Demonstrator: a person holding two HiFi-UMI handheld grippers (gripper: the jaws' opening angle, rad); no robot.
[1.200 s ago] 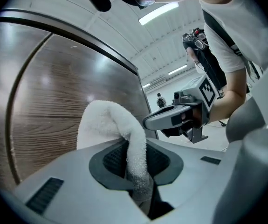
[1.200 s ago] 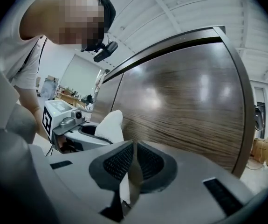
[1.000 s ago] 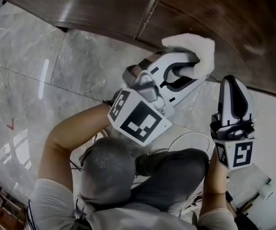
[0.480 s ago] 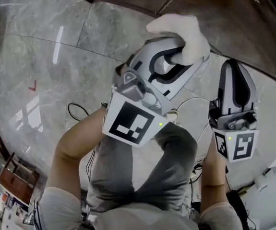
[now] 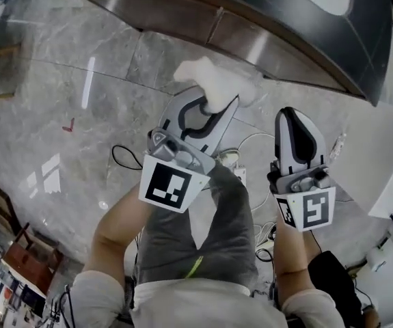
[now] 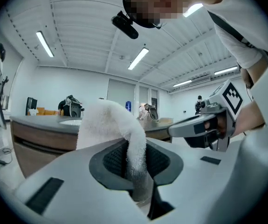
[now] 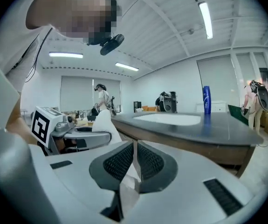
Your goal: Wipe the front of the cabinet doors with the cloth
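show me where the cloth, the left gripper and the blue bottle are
cloth (image 6: 106, 122), left gripper view, on its fluffy fold above the jaws.
left gripper (image 5: 213, 106), head view, midway between its fingertips where they pinch the cloth.
blue bottle (image 7: 207, 99), right gripper view, on the middle of its body.

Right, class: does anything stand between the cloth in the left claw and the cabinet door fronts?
Nothing visible does. The left claw is shut on the cloth, which hangs apart from the cabinet doors; the head view shows only floor in the gap.
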